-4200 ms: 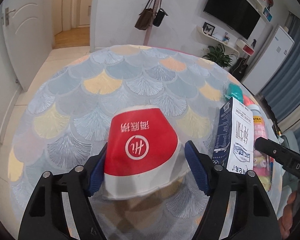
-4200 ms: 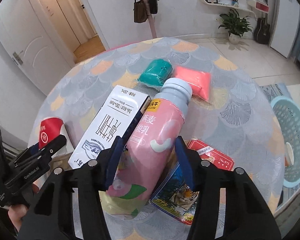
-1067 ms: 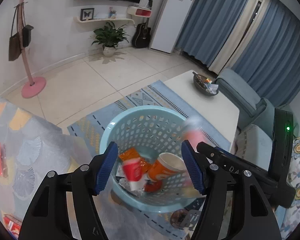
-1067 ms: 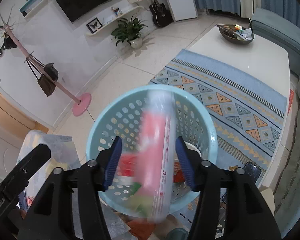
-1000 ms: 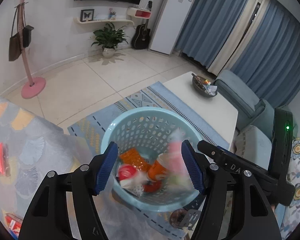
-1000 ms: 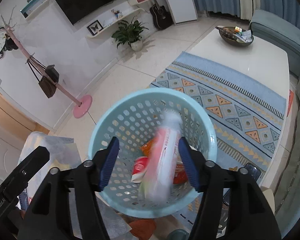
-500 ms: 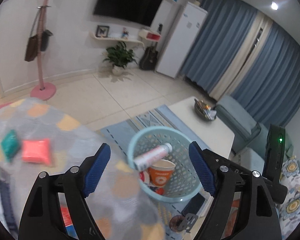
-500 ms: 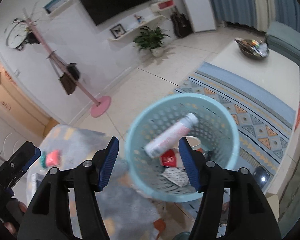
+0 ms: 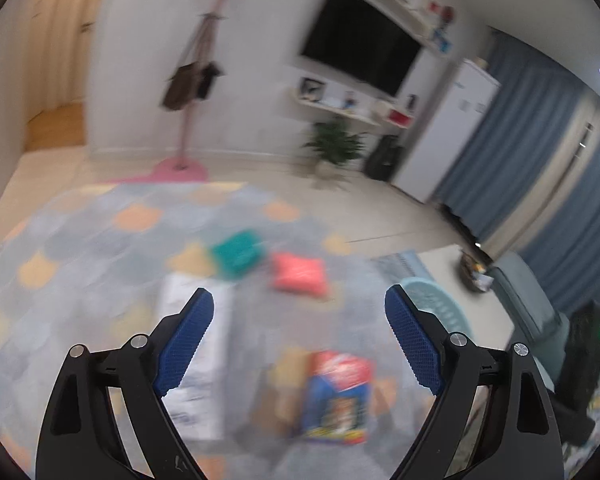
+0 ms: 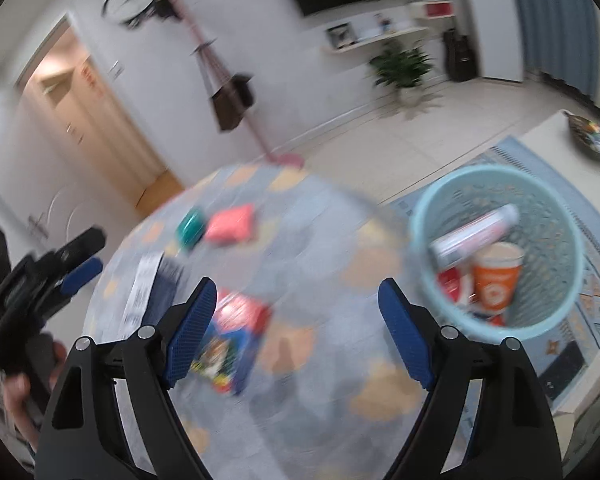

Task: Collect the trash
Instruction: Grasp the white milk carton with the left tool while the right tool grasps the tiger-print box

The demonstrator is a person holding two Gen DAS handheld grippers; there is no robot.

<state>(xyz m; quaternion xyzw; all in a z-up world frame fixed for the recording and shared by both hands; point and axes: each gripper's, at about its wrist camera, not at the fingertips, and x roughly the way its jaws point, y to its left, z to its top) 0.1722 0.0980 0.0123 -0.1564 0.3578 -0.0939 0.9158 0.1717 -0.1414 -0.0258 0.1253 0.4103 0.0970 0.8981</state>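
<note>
1. The round table point(image 9: 80, 240), under a scallop-patterned cloth, fills the lower part of both wrist views, and it carries the trash not yet collected.

2. The pale blue mesh basket point(image 10: 556, 320) stands on the rug just off the table's edge. It already holds a pink bottle point(image 10: 476, 236), an orange paper cup point(image 10: 496, 284) and some red scraps.

3. The milk carton point(image 9: 198, 360) lies flat just under the left gripper point(image 9: 299, 342), whose fingers stand wide apart with nothing between them. A carton like this is probably light and stiff but dents easily, so I would close across its narrow faces near the middle.

4. The blue-and-red snack packet point(image 10: 230, 344) lies flat between the two grippers' lines of sight. The right gripper point(image 10: 292, 334) hangs over it, its fingers likewise spread and empty. The packet looks thin, glossy and likely slippery. Lying flat it gives little to bite, so pinching a raised edge or corner seems the safest hold.

5. The coral pouch point(image 9: 300, 272) and the teal pouch point(image 9: 238, 252) sit side by side farther across the table. Both frames are motion-blurred, so I cannot say whether the two touch. They look soft and puffy, light enough to squeeze across the middle without harm.
</note>
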